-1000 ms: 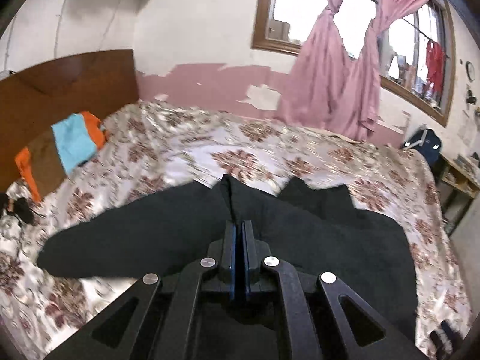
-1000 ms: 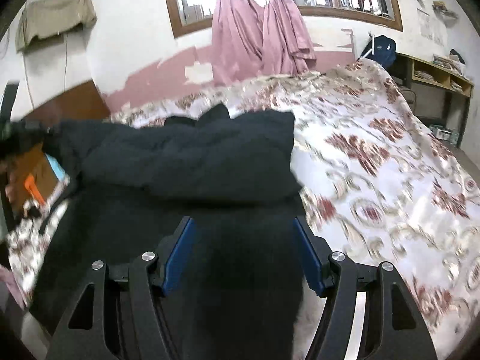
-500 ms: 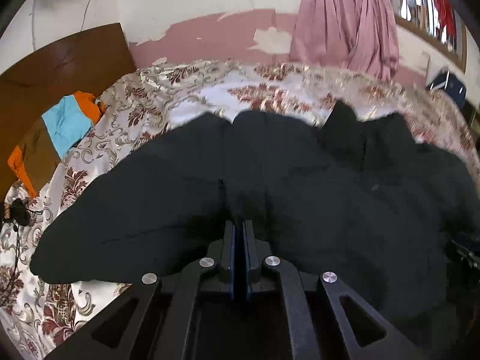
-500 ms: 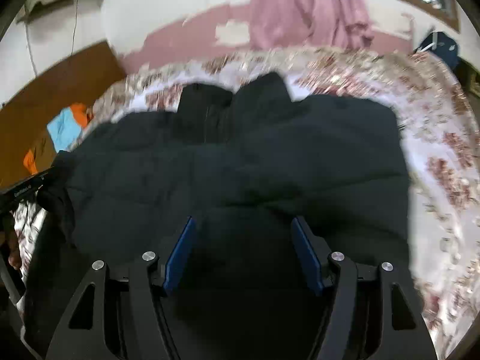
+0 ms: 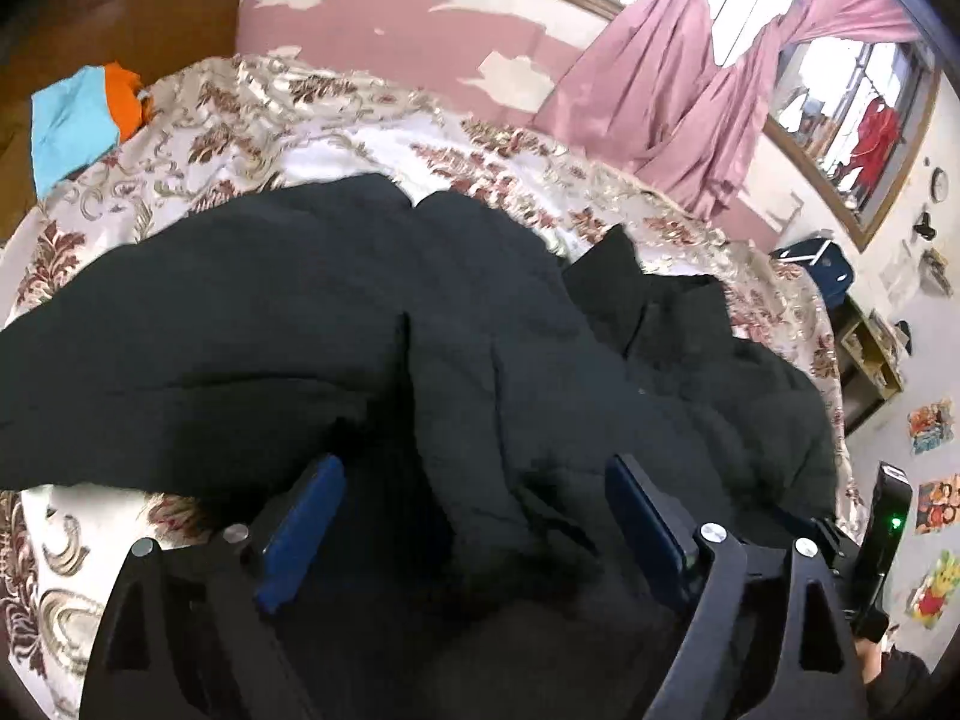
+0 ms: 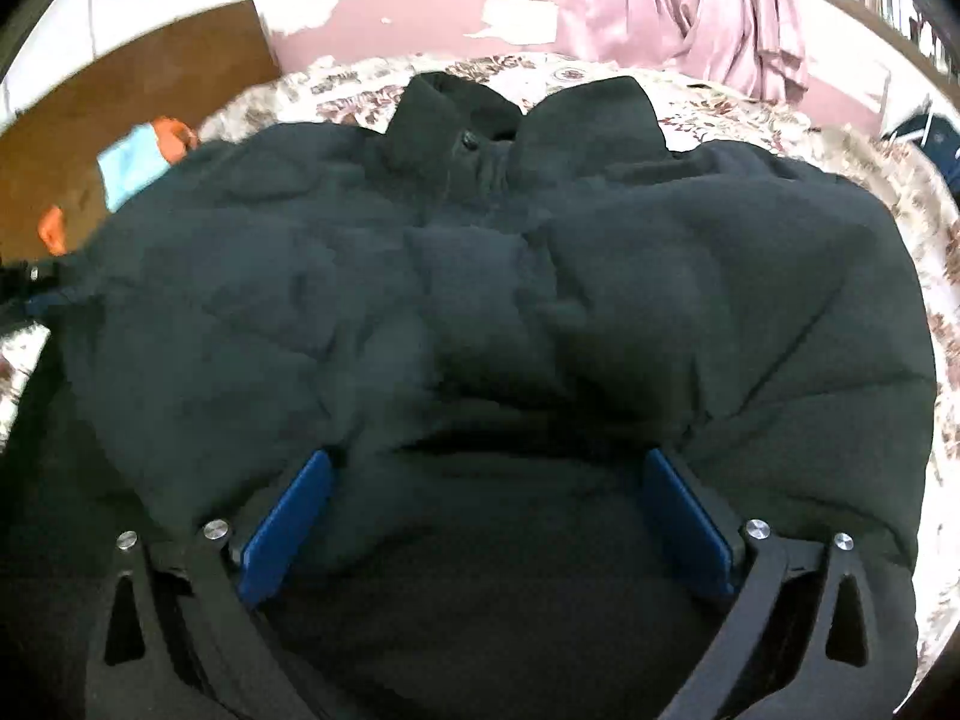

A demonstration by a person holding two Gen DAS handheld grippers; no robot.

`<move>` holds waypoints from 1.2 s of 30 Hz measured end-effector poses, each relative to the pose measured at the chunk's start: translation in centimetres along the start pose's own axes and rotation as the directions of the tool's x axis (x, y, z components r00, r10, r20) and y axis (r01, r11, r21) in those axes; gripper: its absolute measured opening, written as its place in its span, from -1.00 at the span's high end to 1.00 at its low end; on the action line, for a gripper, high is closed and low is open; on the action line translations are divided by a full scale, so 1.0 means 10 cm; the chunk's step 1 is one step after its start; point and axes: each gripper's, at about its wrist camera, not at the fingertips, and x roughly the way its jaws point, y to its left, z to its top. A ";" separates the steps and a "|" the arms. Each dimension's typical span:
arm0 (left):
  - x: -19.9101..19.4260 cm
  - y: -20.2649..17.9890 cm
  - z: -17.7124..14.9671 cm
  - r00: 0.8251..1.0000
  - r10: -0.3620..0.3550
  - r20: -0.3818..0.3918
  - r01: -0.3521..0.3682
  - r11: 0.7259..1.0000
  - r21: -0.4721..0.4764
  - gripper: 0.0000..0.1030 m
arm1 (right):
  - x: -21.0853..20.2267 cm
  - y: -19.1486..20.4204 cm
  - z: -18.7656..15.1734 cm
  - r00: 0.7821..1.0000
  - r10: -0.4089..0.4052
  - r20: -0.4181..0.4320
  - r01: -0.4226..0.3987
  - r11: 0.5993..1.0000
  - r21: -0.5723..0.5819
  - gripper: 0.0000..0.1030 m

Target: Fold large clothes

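A large black padded jacket (image 5: 420,330) lies spread on the floral bedspread (image 5: 288,114), its collar (image 6: 480,126) toward the far wall. In the left wrist view one sleeve runs out to the left. My left gripper (image 5: 474,480) is open, its blue pads wide apart just above the jacket's near edge. My right gripper (image 6: 486,480) is also open, low over the jacket's (image 6: 480,300) near hem, with black fabric lying between its pads. Neither gripper holds anything.
A blue and orange folded cloth (image 5: 78,114) lies by the wooden headboard (image 5: 120,6) at the far left. Pink curtains (image 5: 708,90) hang at the window. A shelf (image 5: 870,354) stands to the right of the bed. The other gripper's body (image 5: 882,534) shows at lower right.
My left gripper was shut on the jacket and has opened, letting the fabric go. The jacket has dropped onto the bed. My right gripper stayed open and moved lower over the jacket.
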 end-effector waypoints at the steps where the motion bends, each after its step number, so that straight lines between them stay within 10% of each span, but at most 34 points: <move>1: -0.05 -0.02 -0.01 1.000 -0.006 0.000 0.006 1.000 -0.001 -0.74 | -0.04 0.02 -0.01 1.000 -0.001 0.000 0.001 1.000 -0.008 -0.98; 8: -0.55 0.26 -0.15 0.985 -0.163 -0.050 0.148 0.964 -0.221 -0.83 | -0.61 0.09 -0.20 0.998 0.042 0.041 -0.043 0.999 0.021 -0.98; 16: -1.07 0.84 -0.38 0.992 -0.128 0.018 0.126 0.924 -0.360 -1.00 | -0.86 0.49 -0.20 0.997 0.081 0.014 -0.082 0.997 0.016 -0.98; 22: -1.32 1.46 -0.53 0.998 -0.048 0.035 0.058 0.916 -0.396 -1.00 | -1.24 0.74 -0.15 0.983 -0.040 0.181 0.027 0.997 0.074 -0.98; 29: -1.24 1.98 -0.57 1.000 -0.006 0.002 0.007 0.919 -0.393 -1.00 | -1.07 0.89 -0.14 0.973 -0.130 0.188 0.103 0.984 0.147 -0.98; 32: -1.09 2.28 -0.54 0.995 -0.103 0.007 0.094 0.877 -0.470 -1.00 | -0.81 0.97 -0.13 0.967 -0.221 0.122 0.206 0.970 0.127 -0.98; 36: -0.99 2.62 -0.48 0.997 -0.064 0.045 0.078 0.817 -0.572 -1.00 | -0.56 1.03 -0.05 0.957 -0.273 0.098 0.266 0.961 0.080 -0.98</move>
